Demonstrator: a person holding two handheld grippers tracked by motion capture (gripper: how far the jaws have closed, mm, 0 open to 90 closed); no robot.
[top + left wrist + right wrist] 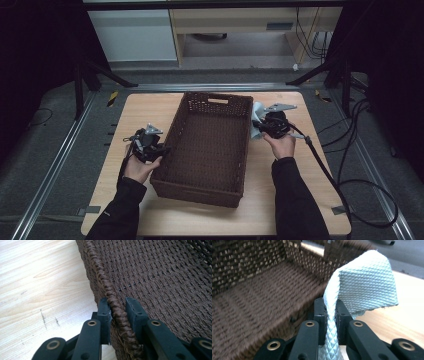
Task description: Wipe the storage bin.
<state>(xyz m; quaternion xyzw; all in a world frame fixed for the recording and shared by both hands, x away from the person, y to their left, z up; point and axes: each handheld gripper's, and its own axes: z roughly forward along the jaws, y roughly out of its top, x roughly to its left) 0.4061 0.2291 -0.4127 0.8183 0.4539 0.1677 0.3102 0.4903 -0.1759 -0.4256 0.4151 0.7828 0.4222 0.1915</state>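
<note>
High view showed a brown woven basket (pixel 207 145) at the middle of the counter (pixel 295 210), the left gripper (pixel 159 150) at its left rim and the right gripper (pixel 261 124) just beside its right rim, carrying a pale quilted cloth (pixel 256 121). Left gripper view had the jaws straddling the braided rim (pixel 117 312), one pad touching and the other a sliver off. Right gripper view showed jaws clenched on a fold of the cloth, which looked light, soft and floppy, best pinched at a doubled edge; the basket seemed stiff, graspable by its rim.
</note>
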